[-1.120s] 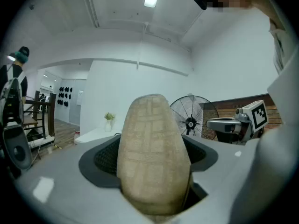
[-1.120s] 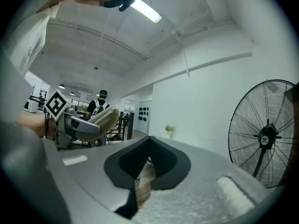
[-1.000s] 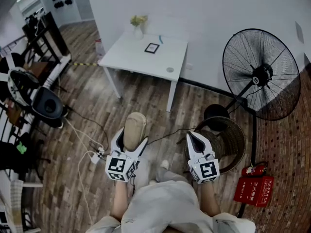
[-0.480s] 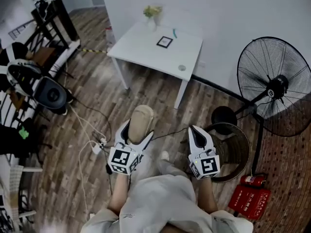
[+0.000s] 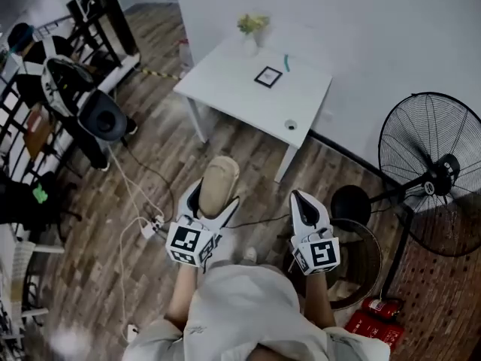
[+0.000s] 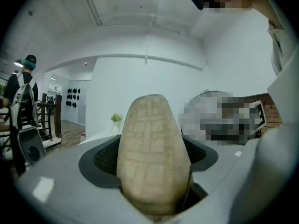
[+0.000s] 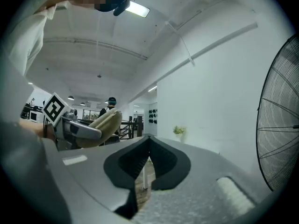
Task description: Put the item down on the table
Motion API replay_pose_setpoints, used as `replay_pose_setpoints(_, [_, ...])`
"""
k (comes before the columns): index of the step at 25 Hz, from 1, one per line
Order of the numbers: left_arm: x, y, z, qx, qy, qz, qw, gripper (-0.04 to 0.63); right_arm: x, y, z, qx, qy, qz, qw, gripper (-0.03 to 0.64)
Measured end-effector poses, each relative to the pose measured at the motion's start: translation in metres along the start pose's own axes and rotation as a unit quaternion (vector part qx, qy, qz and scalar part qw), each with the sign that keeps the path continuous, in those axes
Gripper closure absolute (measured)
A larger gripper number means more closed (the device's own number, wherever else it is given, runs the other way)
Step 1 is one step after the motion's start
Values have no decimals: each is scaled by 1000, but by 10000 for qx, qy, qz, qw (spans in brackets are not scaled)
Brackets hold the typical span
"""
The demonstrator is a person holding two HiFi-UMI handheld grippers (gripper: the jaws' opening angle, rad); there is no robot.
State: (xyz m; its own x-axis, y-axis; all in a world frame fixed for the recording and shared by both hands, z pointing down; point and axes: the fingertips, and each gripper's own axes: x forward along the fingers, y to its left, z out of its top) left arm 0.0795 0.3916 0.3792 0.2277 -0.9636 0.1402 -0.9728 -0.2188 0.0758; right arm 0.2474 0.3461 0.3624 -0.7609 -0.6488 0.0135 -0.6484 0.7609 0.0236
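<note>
My left gripper (image 5: 211, 198) is shut on a tan, woven, loaf-shaped item (image 5: 216, 186), which sticks up past the jaws and fills the middle of the left gripper view (image 6: 152, 153). The right gripper (image 5: 302, 201) is shut with nothing in it; its tips meet in the right gripper view (image 7: 148, 146), where the held item (image 7: 100, 125) shows at the left. A white table (image 5: 248, 100) stands ahead by the wall, some way beyond both grippers. On it are a small potted plant (image 5: 252, 30), a framed card (image 5: 268, 77), a green pen (image 5: 285, 62) and a small round dish (image 5: 290, 125).
A large black floor fan (image 5: 434, 177) stands at the right, with a round wicker basket (image 5: 365, 258) and a red fire extinguisher box (image 5: 372, 323) near its base. White cables and a power strip (image 5: 149, 230) lie on the wood floor at the left. Chairs and black racks (image 5: 68, 89) crowd the far left.
The view has moved forward and the table has come nearer and shifted right in the frame. Both grippers keep their pose, the left still holding the tan item.
</note>
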Motion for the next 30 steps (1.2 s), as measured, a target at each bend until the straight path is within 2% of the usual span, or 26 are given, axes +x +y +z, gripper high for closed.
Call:
replay_pose_setpoints(12, [57,40,4,-18,30,69,10000,178,72,-32,-7,40,77,152,9998,612])
replay_pose_setpoints(30, [169,164,30,7,50,-381,9993,179,230,-63,-8,7,225,-242,9995,612])
